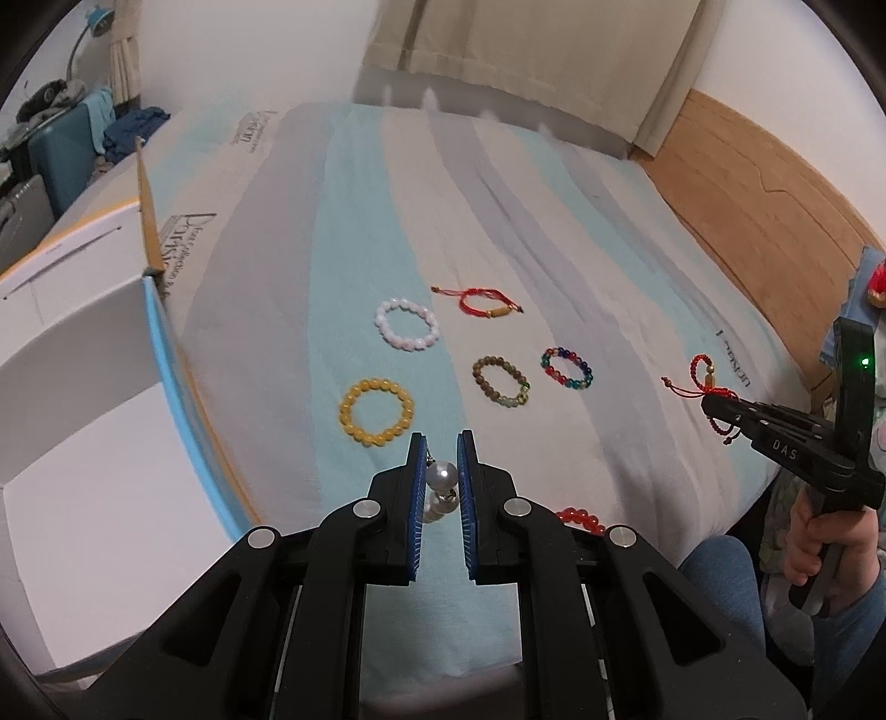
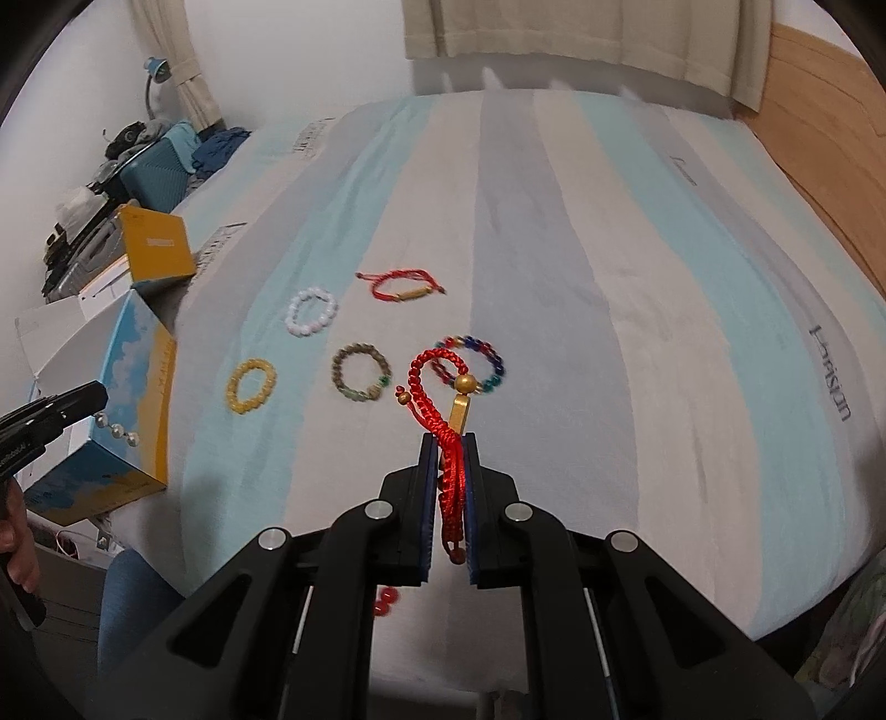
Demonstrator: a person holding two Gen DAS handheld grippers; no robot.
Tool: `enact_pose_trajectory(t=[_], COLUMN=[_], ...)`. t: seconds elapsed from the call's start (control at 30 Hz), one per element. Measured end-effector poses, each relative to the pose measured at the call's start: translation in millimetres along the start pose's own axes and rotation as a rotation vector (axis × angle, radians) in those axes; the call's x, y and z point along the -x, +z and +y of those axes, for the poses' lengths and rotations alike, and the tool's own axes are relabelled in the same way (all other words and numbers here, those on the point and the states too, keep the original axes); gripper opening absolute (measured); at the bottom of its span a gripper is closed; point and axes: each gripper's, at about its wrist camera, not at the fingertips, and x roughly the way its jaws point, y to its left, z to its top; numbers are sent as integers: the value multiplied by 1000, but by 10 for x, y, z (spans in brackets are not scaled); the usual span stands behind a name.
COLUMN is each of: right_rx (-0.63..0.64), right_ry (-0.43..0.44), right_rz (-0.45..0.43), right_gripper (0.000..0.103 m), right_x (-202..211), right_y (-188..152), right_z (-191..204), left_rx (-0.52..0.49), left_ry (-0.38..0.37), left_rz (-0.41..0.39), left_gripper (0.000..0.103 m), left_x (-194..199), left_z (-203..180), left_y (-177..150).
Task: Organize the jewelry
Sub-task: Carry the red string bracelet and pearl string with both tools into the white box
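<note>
Pearl strand (image 1: 441, 487) beside open box (image 1: 83, 443)

A bed (image 1: 554, 232) with a sheet striped in pale blue, grey and cream fills the room's middle, with a wooden headboard (image 1: 764, 183) along its right side against a white wall (image 1: 249, 50). Beige curtains (image 2: 581, 33) hang behind it. At far left a blue desk lamp (image 2: 156, 69) stands above a teal suitcase (image 2: 160, 171) piled with clothes.
</note>
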Motion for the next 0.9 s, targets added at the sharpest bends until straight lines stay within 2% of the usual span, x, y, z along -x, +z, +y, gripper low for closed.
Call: enact_pose_trajectory(t=[0.4, 0.67, 0.9], right_rx=[114, 213, 300], right_ry=[71, 136, 208], right_rz=[-38, -54, -50], right_gripper=[8, 8, 8], right_x=[83, 89, 58], right_y=[360, 556, 574], right_z=[860, 1669, 2380], left_rx=[46, 99, 151], left_ry=[64, 130, 211], left_rz=[-47, -87, -101], left_gripper=[10, 10, 10], left_x=[397, 759, 1046], left_z=[482, 938, 1364], left_y=[17, -22, -174])
